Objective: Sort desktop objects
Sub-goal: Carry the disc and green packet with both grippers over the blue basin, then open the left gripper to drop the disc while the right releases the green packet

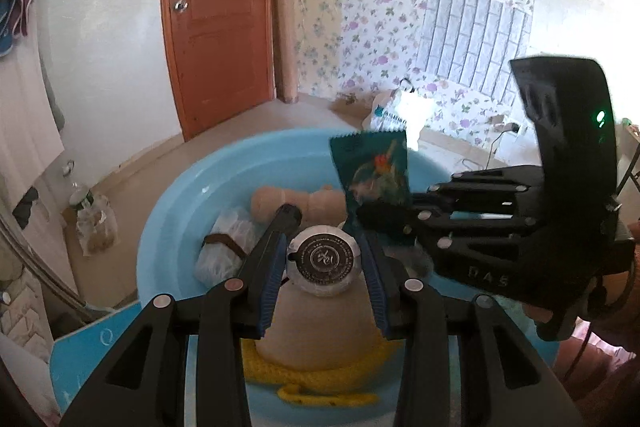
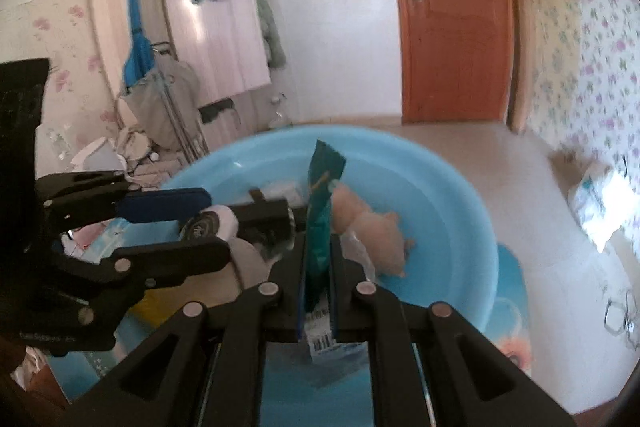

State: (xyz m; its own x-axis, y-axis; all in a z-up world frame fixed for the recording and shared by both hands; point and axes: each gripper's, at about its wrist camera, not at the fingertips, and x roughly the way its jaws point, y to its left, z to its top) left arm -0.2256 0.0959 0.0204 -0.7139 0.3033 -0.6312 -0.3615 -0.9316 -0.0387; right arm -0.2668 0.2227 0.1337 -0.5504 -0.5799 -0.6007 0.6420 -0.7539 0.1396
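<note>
Centre frame, left gripper (image 1: 326, 259) clamped a round white paper-wrapped disc (image 1: 325, 261), right gripper (image 2: 318, 255) pinched a thin teal foil sachet (image 2: 320, 211) over the pale-blue plastic basin (image 2: 452, 187); the edge-held sachet might slip.

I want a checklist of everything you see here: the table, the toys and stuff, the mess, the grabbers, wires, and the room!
Surface: blue table.
Job's things: round puck and teal packet, both over the blue basin; basin holds a beige toy, yellow rope, wrapped bundle.
Clutter: nothing seen.
Grippers: left gripper shut on puck; right gripper shut on packet.
Cables: wire by the wall.
Surroundings: door, floral wallpaper.
</note>
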